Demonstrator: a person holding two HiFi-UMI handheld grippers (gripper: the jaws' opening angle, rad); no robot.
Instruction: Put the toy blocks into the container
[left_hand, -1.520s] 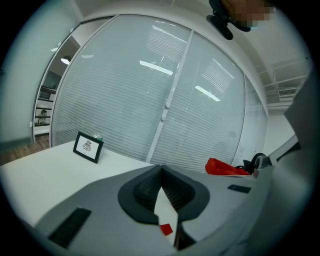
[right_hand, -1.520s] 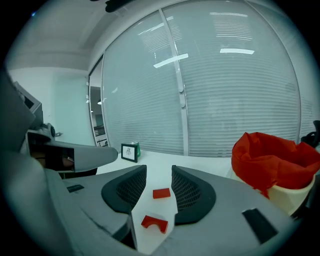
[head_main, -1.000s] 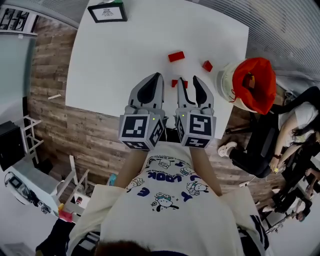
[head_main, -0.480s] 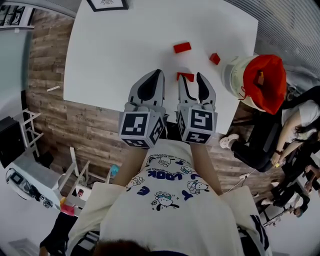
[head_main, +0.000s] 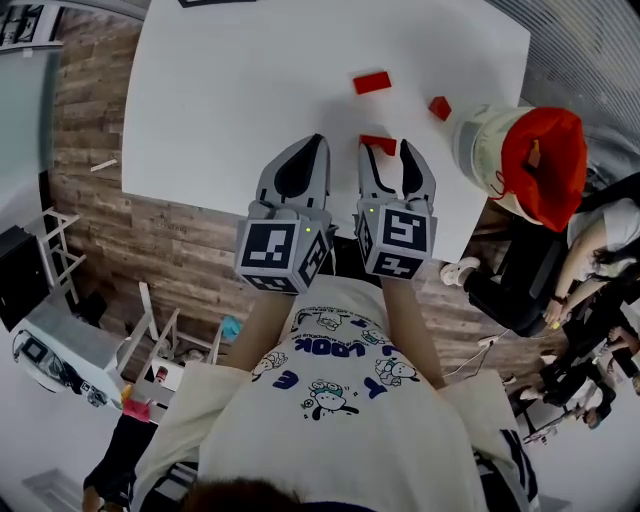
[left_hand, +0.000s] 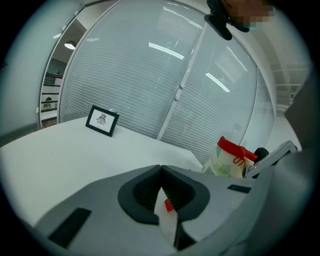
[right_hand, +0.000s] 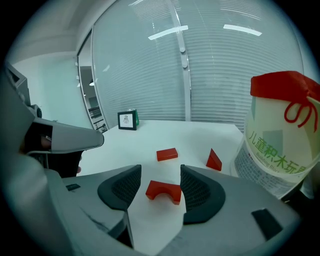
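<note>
The white table (head_main: 250, 90) carries everything; at its 3 o'clock edge stands the container (head_main: 487, 150), a cream tub with a red top, with no block visibly inside yet

Both grippers have come down toward the tabletop over the last second. The left gripper (head_main: 315, 145) hangs at 9 o'clock of its partner, jaws closed tip to tip on nothing. The right gripper (head_main: 388, 150) has just been widening its jaws, which now stand well apart and straddle the red arch block (right_hand: 163, 191) without the pads touching it, so it looks set to close on it

The rectangular red block (head_main: 371, 82) lies at 12 o'clock of the arch and the red triangular block (head_main: 439, 107) at 2 o'clock, near the tub
</note>
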